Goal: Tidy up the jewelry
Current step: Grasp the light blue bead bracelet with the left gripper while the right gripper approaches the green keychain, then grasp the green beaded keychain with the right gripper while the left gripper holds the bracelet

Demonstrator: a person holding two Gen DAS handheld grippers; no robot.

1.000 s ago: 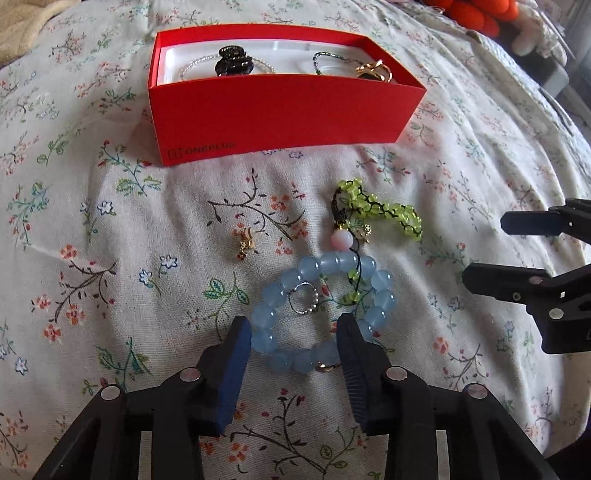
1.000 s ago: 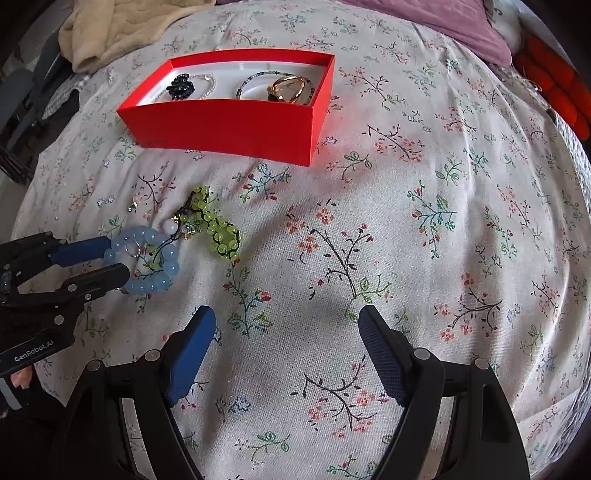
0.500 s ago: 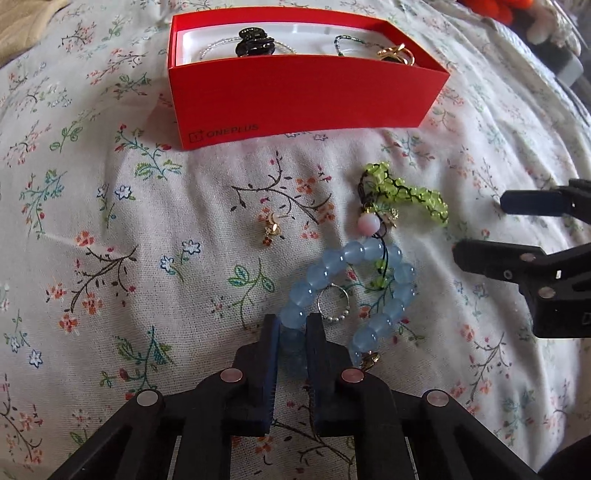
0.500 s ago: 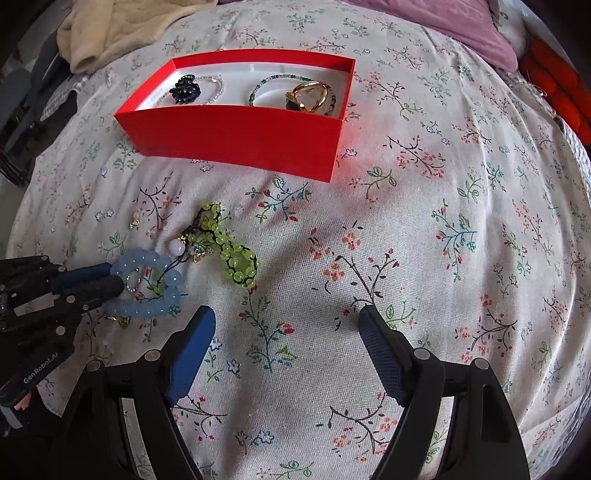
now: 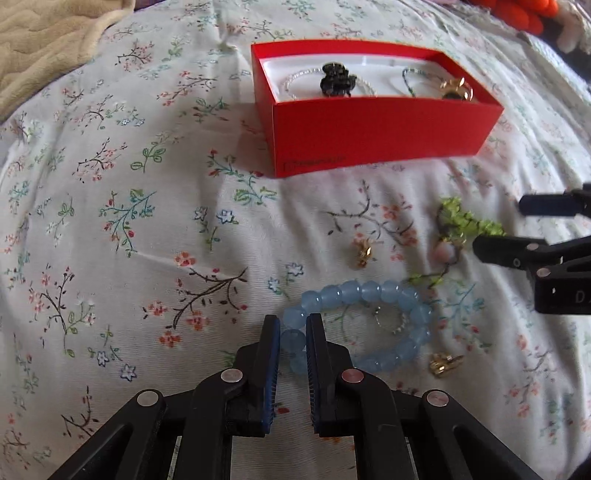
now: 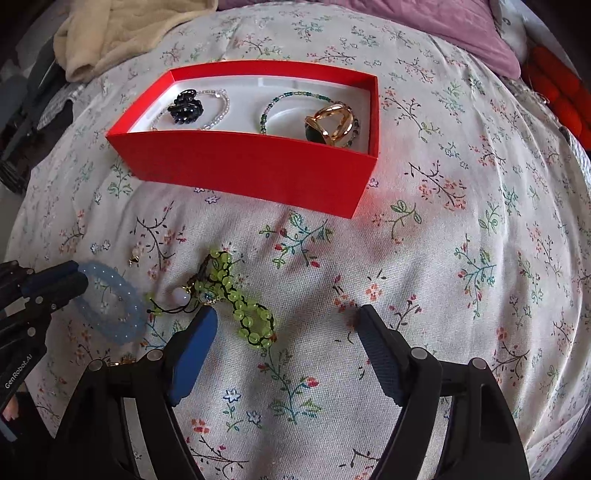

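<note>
My left gripper [image 5: 290,328] is shut on the pale blue bead bracelet [image 5: 384,291], which also shows in the right wrist view [image 6: 110,306]. A green bead bracelet [image 6: 240,299] with a pink bead lies to its right on the floral bedsheet. My right gripper [image 6: 284,325] is open just over that green bracelet. The red box [image 6: 258,166] behind holds a black hair clip [image 6: 185,107], a clear bead strand, a teal bead strand [image 6: 291,98] and a gold ring [image 6: 330,123]. Small gold earrings [image 5: 364,253] [image 5: 443,363] and a silver ring [image 5: 389,321] lie near the blue bracelet.
A beige blanket [image 6: 122,33] lies at the back left, a purple cushion [image 6: 443,26] at the back right, and an orange knitted item [image 6: 561,92] at the far right. The floral sheet [image 6: 461,258] stretches to the right of the box.
My left gripper closed on the blue bracelet and has drawn it left and back, away from the green one. My right gripper moved forward over the green bracelet, still open.
</note>
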